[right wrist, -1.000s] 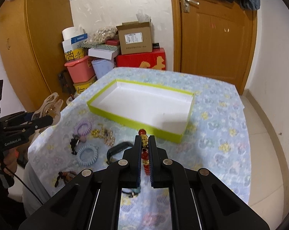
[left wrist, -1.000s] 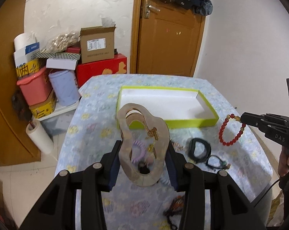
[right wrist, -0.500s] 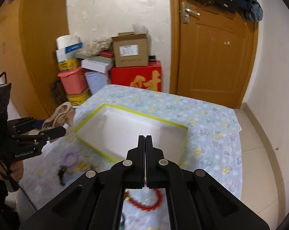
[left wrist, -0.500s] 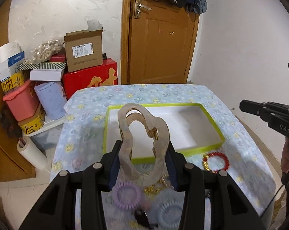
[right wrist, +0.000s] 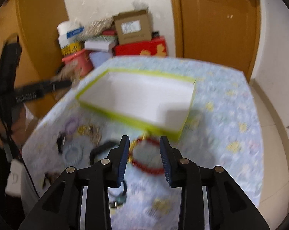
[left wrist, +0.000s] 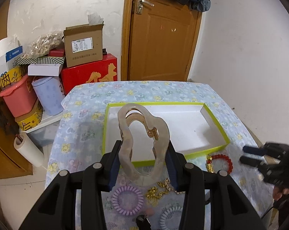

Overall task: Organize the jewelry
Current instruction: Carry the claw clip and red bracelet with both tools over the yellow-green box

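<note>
Left wrist view: left gripper (left wrist: pixel 143 153) at lower centre, blue ribbed pads clamped on a translucent beige hair claw (left wrist: pixel 142 143), wavy looped outline, brass coil spring at its hinge. Claw stands upright, in front of the box (left wrist: pixel 217 128), a shallow rectangular card tray, lime rim, white inside, mid-frame on a pale blue floral cloth (left wrist: pixel 163 92). Below the claw: purple spiral hair tie (left wrist: pixel 128 200), gold chain (left wrist: pixel 159 190), pale blue spiral tie (left wrist: pixel 171 217).

Right wrist view (blurred): right gripper (right wrist: pixel 144 155), jaws opening, nothing pressed between the pads. Red bead bracelet (right wrist: pixel 148 167) lies flat on the cloth between and beyond the fingers, just in front of the box's (right wrist: pixel 129 117) near rim, at lower centre.
</note>
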`<move>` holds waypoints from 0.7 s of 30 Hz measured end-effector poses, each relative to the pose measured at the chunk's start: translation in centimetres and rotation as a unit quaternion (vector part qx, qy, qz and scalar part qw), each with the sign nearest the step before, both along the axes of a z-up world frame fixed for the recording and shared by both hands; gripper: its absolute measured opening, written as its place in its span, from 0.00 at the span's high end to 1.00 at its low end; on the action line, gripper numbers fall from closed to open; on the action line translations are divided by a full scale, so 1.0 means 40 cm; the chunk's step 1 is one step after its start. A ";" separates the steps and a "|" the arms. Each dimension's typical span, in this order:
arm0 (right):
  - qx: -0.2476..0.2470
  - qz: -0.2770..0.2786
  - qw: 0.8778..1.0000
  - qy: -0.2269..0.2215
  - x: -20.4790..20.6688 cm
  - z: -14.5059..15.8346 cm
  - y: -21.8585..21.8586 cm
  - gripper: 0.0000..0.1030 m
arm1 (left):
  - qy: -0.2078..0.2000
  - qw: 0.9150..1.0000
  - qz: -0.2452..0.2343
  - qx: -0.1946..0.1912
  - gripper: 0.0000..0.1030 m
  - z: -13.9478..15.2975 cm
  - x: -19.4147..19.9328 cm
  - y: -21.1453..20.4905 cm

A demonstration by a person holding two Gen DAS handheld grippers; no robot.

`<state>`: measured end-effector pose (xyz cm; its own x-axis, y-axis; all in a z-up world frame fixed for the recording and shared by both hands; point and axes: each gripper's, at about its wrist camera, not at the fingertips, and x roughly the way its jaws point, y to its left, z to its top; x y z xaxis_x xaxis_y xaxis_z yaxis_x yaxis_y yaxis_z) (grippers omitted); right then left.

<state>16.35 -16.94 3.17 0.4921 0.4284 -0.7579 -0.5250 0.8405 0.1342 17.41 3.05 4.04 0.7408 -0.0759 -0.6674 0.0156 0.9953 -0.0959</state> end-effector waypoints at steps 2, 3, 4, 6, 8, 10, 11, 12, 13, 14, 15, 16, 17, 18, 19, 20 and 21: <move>-0.005 0.001 1.000 0.014 0.000 -0.028 0.008 0.67 | 0.002 1.000 -0.002 -0.003 0.56 -0.004 -0.014 -0.005; -0.005 0.001 1.000 0.020 0.003 -0.040 0.010 0.67 | 0.002 1.000 -0.003 -0.004 0.56 -0.005 -0.018 -0.006; -0.005 -0.002 1.000 0.023 0.009 -0.051 0.011 0.67 | 0.003 1.000 -0.003 -0.005 0.56 -0.007 -0.023 -0.008; -0.014 -0.018 1.000 0.017 0.024 -0.061 0.005 0.67 | 0.006 1.000 -0.005 -0.008 0.56 -0.013 -0.032 -0.011; -0.017 -0.025 0.999 0.012 0.040 -0.067 -0.007 0.67 | 0.008 1.000 -0.007 -0.011 0.56 -0.017 -0.042 -0.015; -0.028 -0.028 0.999 0.013 0.064 -0.083 -0.011 0.67 | 0.010 1.000 -0.011 -0.011 0.56 -0.022 -0.047 -0.020; -0.033 -0.028 0.999 0.014 0.075 -0.088 -0.012 0.67 | 0.010 1.000 -0.013 -0.011 0.56 -0.024 -0.048 -0.022; -0.036 -0.025 0.999 0.015 0.083 -0.095 -0.013 0.67 | 0.011 1.000 -0.014 -0.012 0.56 -0.026 -0.049 -0.023; -0.039 -0.019 0.999 0.018 0.094 -0.103 -0.012 0.67 | 0.011 1.000 -0.016 -0.012 0.56 -0.028 -0.050 -0.024; -0.042 -0.015 0.999 0.020 0.098 -0.107 -0.010 0.67 | 0.012 1.000 -0.016 -0.013 0.56 -0.030 -0.051 -0.024; -0.045 -0.012 0.999 0.021 0.103 -0.112 -0.006 0.67 | 0.013 1.000 -0.017 -0.014 0.56 -0.032 -0.050 -0.024; -0.049 -0.009 0.998 0.022 0.106 -0.118 -0.003 0.67 | 0.014 1.000 -0.017 -0.014 0.56 -0.034 -0.050 -0.024; -0.052 -0.007 0.998 0.022 0.108 -0.123 0.000 0.67 | 0.015 1.000 -0.017 -0.015 0.56 -0.036 -0.050 -0.023; -0.053 -0.004 0.998 0.018 0.108 -0.121 0.005 0.67 | 0.016 1.000 -0.017 -0.015 0.56 -0.038 -0.049 -0.022; -0.055 -0.002 0.998 0.016 0.106 -0.121 0.008 0.67 | 0.017 1.000 -0.017 -0.015 0.56 -0.039 -0.049 -0.021; -0.058 -0.001 0.998 0.013 0.104 -0.122 0.011 0.76 | 0.017 1.000 -0.017 -0.015 0.56 -0.041 -0.050 -0.022; -0.063 -0.001 0.998 0.009 0.099 -0.123 0.014 0.90 | 0.018 1.000 -0.016 -0.015 0.56 -0.042 -0.050 -0.021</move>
